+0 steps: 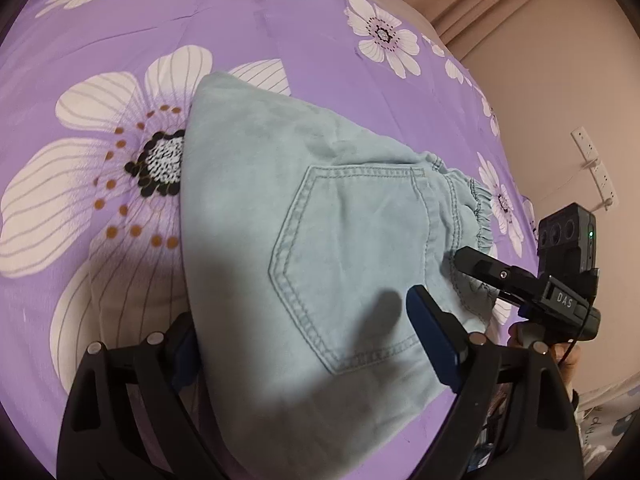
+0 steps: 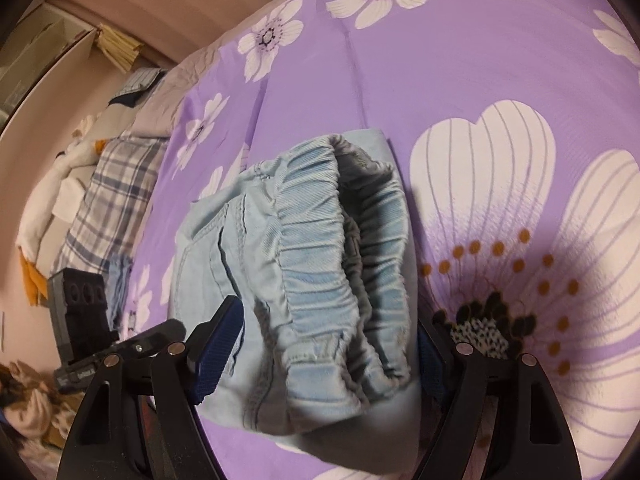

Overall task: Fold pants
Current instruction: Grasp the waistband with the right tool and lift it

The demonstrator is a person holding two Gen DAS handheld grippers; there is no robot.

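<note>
The pants [image 1: 320,240] lie folded into a compact bundle on the bedspread [image 1: 280,40], pocket up, waistband [image 2: 320,248] toward my right claw [image 2: 320,344]. My left claw [image 1: 304,344] and the right both gape wide, gripping nothing. The folding looks essentially done; perhaps a final tidy remains.

You see pale blue denim pants [image 1: 280,200] with darker blue stitching, lying on a purple bedsheet [image 1: 260,32] printed with white flowers with black, orange-dotted centres. Your tools are black with dark blue pads [image 2: 218,344]. At the left of the right-wrist frame lies a blue-and-white plaid pillow [image 2: 116,188].
</note>
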